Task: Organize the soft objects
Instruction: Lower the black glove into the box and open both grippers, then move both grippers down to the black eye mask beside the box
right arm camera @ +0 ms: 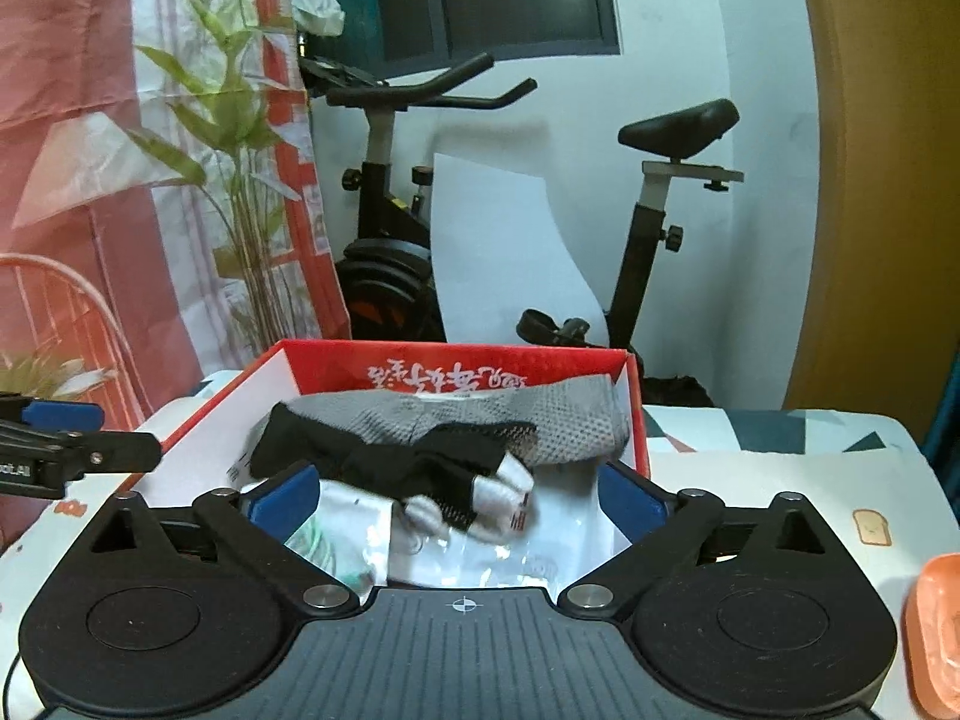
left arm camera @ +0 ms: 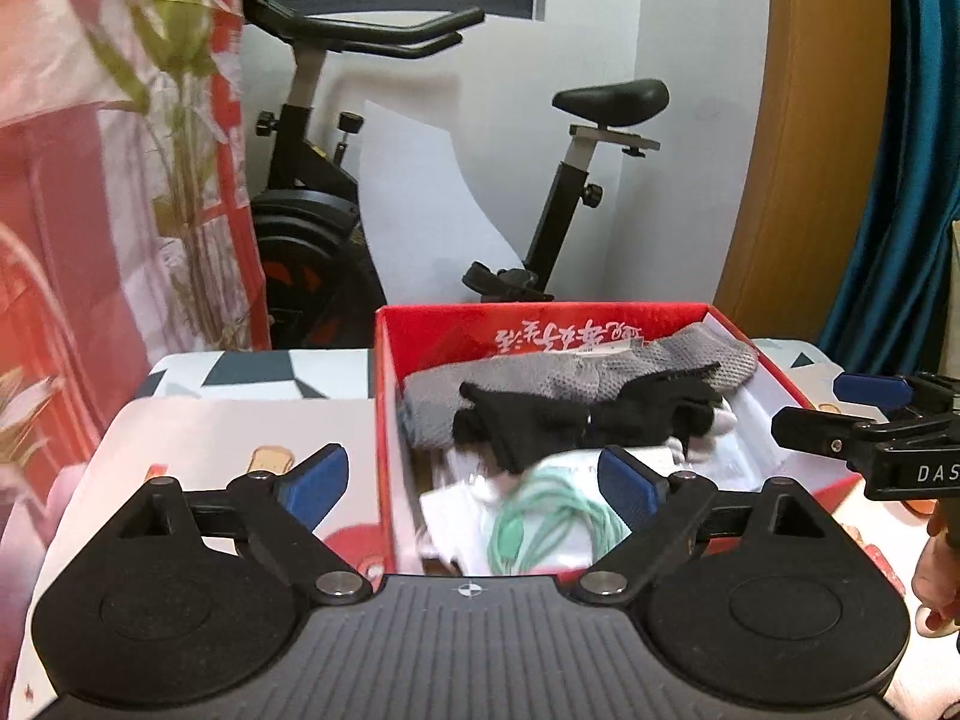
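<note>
- A red cardboard box [left arm camera: 390, 420] sits open at centre frame in the left wrist view, on a table under a patterned cloth [left arm camera: 240, 420].
- Inside it, a grey mesh sock [left arm camera: 540, 375] lies across the back, with a black glove [left arm camera: 576, 414] draped over it; the glove's white fingertips show in the right wrist view.
- Beneath them, at the front of the box, lie a coiled green cable [left arm camera: 540, 522] and clear plastic packets [right arm camera: 480, 552].
- The left gripper [left arm camera: 474, 480] hangs at the lower centre of its frame, jaws spread wide and holding nothing, one blue pad on either side of the box's left wall.
- The right gripper [right arm camera: 459, 498] hovers over the box's near edge, jaws likewise wide and empty.
- An exercise bike [left arm camera: 312, 210] stands against the white wall behind, with a leafy plant [right arm camera: 240, 180] at upper left.
</note>
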### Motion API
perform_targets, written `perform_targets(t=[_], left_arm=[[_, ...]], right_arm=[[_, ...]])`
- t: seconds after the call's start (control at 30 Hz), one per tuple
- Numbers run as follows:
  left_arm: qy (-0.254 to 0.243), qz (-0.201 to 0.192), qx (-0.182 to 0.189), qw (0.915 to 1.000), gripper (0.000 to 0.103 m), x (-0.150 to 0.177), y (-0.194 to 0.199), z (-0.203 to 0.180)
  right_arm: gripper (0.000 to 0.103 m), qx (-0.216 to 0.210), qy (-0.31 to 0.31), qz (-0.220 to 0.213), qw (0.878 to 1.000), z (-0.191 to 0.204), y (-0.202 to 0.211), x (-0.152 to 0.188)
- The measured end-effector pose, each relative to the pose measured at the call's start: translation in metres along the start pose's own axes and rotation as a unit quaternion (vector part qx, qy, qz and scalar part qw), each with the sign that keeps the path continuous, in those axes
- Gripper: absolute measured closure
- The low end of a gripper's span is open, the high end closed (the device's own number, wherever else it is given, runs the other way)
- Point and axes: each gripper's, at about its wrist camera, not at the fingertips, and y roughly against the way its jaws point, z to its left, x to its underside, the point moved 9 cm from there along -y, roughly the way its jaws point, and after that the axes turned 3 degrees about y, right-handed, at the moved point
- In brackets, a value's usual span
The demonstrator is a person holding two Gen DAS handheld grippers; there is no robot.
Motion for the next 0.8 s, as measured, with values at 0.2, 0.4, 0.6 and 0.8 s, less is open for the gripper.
perform_targets(t=[0.2, 0.4, 0.6, 0.8], left_arm=[[0.031, -0.015, -0.010, 0.9994, 0.010, 0.028, 0.026, 0.012], [0.028, -0.003, -0.026, 0.9993, 0.004, 0.060, 0.033, 0.015], [0.059, 0.038, -0.021, 0.9973, 0.001, 0.094, 0.028, 0.021], [0.063, 0.080, -0.029, 0.9944, 0.000, 0.122, 0.012, 0.023]], right_arm=[[0.001, -0.002, 0.019, -0.015, 1.000, 0.009, 0.023, 0.019], [0.001, -0.002, 0.011, -0.021, 1.000, 0.009, 0.040, 0.039], [0.001, 0.004, 0.015, -0.011, 1.000, 0.011, 0.046, 0.064], [0.001, 0.005, 0.023, 0.048, 0.999, 0.018, 0.034, 0.103]])
